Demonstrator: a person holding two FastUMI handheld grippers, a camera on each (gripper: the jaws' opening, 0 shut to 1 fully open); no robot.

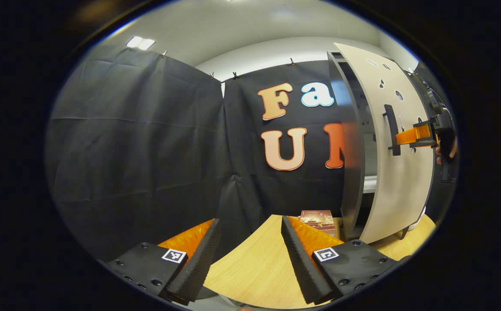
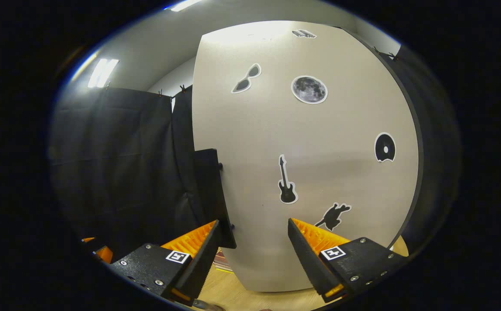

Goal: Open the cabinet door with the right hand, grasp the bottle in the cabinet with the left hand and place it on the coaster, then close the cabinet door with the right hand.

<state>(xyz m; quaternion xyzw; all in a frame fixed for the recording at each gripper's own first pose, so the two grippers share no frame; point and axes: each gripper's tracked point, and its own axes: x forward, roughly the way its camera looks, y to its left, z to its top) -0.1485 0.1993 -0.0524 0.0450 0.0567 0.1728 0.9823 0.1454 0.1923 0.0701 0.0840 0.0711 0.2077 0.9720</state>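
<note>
Left gripper (image 1: 247,255): tongs wide apart, holding nothing, hanging over the bare wooden table (image 1: 250,268) at its near edge.

Coaster (image 1: 317,217): a brown square lying flat toward the table's far right, just in front of the cabinet (image 1: 349,142).

Right gripper (image 2: 252,250): tongs wide apart in the right gripper view, its left finger touching or just beside the dark handle (image 2: 214,194) at the free edge of the cabinet door (image 2: 311,172); no clamp on the handle is visible.

Cabinet door: partly open, standing at an angle to the cabinet front. 1 dark shelf gap is visible in the left gripper view. The bottle cannot be located; the door hides the interior.

Judgement: step 1 of 3 is in hand. Swing the door fully back with steady contact on the handle, clearing the left gripper's path.
</note>
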